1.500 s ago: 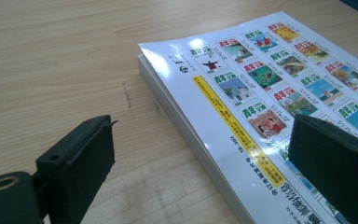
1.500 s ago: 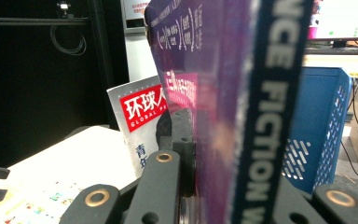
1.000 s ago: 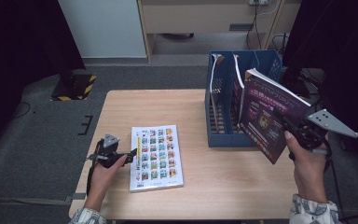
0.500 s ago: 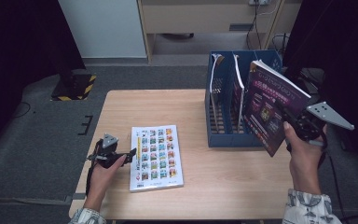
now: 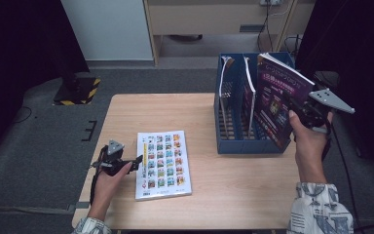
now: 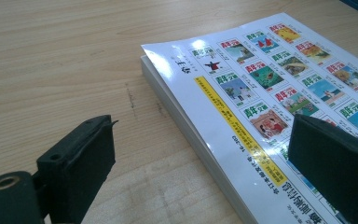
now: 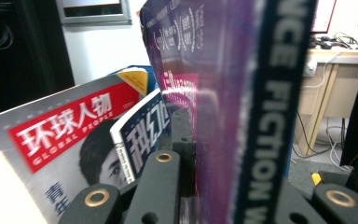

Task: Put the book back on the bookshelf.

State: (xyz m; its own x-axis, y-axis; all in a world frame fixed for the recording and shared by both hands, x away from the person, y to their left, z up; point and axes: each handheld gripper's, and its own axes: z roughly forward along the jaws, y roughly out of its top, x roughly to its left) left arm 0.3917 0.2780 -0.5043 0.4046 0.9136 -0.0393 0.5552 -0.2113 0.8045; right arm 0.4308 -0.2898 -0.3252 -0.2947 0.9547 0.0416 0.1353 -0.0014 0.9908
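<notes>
The blue file rack stands at my right on the table, two magazines already upright in its left slots. My right gripper pinches the purple magazine upright above the rack's right slot, long axis vertical. My left gripper, jaws wide, rests beside the flat book.

Open wood across the table from 9 to 12 o'clock of the flat booklet. At 2 o'clock, blocked by the blue file rack, two magazines standing in its left slots. Rightmost slot crowded by the purple magazine tilted over it.
</notes>
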